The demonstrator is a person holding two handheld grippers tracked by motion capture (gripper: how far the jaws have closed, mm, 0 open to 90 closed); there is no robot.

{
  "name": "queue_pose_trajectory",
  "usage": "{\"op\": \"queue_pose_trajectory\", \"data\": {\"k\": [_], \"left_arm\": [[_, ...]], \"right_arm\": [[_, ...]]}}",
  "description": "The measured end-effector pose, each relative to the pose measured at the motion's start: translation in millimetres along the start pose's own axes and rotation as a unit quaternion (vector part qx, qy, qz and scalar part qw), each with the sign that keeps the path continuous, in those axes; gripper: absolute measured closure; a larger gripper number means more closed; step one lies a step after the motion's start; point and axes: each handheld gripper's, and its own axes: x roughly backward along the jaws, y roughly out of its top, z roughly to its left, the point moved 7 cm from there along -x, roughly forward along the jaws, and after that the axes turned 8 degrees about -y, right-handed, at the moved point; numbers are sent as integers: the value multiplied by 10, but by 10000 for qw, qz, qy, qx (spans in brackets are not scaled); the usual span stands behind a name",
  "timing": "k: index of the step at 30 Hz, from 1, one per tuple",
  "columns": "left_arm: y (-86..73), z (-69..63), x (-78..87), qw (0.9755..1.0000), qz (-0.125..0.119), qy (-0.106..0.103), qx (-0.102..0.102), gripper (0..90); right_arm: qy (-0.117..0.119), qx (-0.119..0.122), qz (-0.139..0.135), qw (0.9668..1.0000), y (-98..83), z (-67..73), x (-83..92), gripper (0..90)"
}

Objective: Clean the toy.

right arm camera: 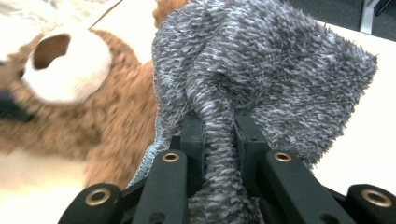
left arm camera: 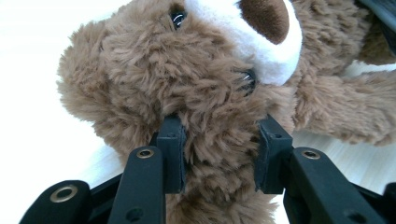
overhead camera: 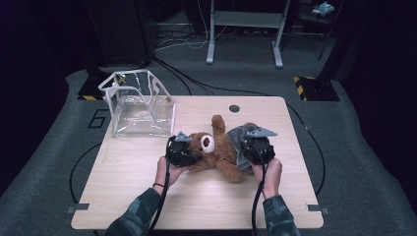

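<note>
high view: teddy bear (overhead camera: 216, 150) lies crosswise; left gripper (overhead camera: 183, 150) clamps its head, right gripper (overhead camera: 256, 147) pinches its grey cloth (overhead camera: 238, 138).

Teddy bear (left arm camera: 196, 84): shaggy brown plush, white muzzle, glossy eyes. Garment (right arm camera: 280, 70): fuzzy grey knit cloth, stitched hem. Tongs (left arm camera: 219, 158): matt black plastic, brass-coloured rivets. Bench (overhead camera: 147, 182): pale smooth wood. Box (overhead camera: 140, 105): clear glossy plastic.
</note>
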Motion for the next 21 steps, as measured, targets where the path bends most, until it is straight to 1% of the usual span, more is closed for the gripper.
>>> {"op": "queue_pose_trajectory", "data": {"k": [1,2,3,4,5,6,7,8,10,11,12,13,15,16,17,18,19,21], "left_arm": [[-6,21,-8,10000,-15,-16,28,605],[-15,34,-10,9999,-70,-46,93,586],[-19,43,-6,9999,-69,-46,61,565],[-15,44,1,9998,-168,-37,38,539],[-18,52,9,9998,-190,41,46,492],[-18,52,9,9998,-190,41,46,455],[-6,52,20,9996,-278,72,40,401],[-4,44,31,9994,-298,165,-10,362],[-1,-14,51,9991,-363,201,-108,304],[-8,-35,79,9986,-357,291,-255,287],[-12,-69,93,9981,-410,339,-318,276],[-18,-98,108,9978,-456,322,-359,261],[-37,-153,130,9967,-456,437,-517,250],[-49,-186,128,9964,-469,432,-560,236],[-60,-207,121,9956,-454,534,-618,218],[-71,-226,104,9948,-447,602,-686,210],[-85,-235,76,9946,-403,642,-711,197],[-108,-230,15,9921,-304,890,-830,177]], "right_arm": [[12,-28,14,10000,34,-1,-49,774],[-18,-18,125,9999,59,-3,-125,775],[-21,-54,291,9996,65,-2,-224,777],[3,-96,341,9994,66,-1,-276,777],[-34,-117,362,9993,73,-7,-342,778],[-34,-117,362,9993,73,-7,-342,778],[-52,-172,402,9990,92,-9,-371,778],[-59,-136,430,9990,97,-8,-373,778],[-98,-74,450,9989,107,-2,-383,778],[-126,-62,463,9988,107,-3,-389,778],[-144,-70,473,9988,103,-4,-397,779],[-116,-72,520,9986,98,-5,-400,779],[-118,-111,541,9984,95,-9,-421,780],[-131,-116,540,9984,97,-6,-433,780],[-157,-115,562,9982,99,-6,-439,781],[-155,-106,589,9981,103,-3,-444,781],[-168,-85,561,9982,110,-7,-454,781],[-192,-119,590,9980,117,-2,-468,782]]}}
